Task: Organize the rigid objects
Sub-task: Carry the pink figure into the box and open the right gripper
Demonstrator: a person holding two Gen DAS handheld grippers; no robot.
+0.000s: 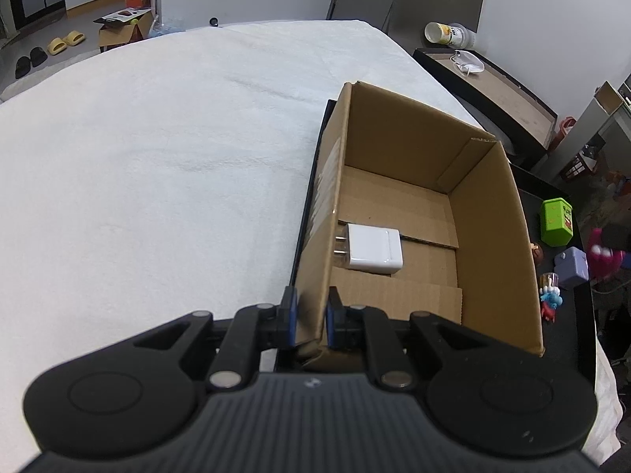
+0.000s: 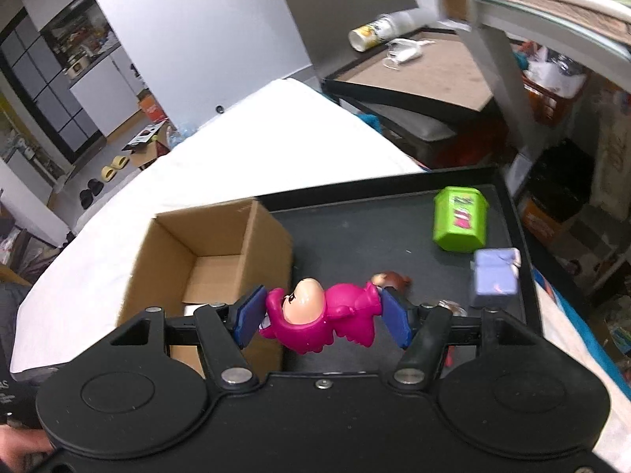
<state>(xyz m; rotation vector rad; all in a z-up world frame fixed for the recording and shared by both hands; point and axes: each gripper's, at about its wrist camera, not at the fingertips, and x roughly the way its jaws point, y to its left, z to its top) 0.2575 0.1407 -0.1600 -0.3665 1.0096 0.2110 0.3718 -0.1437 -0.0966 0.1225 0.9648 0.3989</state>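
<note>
Left wrist view: the left gripper (image 1: pixel 311 317) pinches the near wall of the box (image 1: pixel 493 236); inside lies a white charger (image 1: pixel 372 252), prongs pointing left.

Right wrist view: the right gripper (image 2: pixel 321 317) clamps a pink figure (image 2: pixel 319 315) — lying crosswise, above the tray (image 2: pixel 355 228), beside the box (image 2: pixel 213 244); a green tub (image 2: pixel 459 218) and purple cube (image 2: pixel 495 276) sit beyond.

A black tray (image 2: pixel 355 228) lies on the white-covered table (image 1: pixel 157 157), carrying a cardboard box (image 1: pixel 493 216) and small toys.

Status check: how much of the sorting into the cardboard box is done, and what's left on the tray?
Done: the white charger lies in the cardboard box. In hand: the left gripper clamps the box wall, and the right gripper holds the pink figure. Left on the black tray: green container, purple cube, small figurines.
</note>
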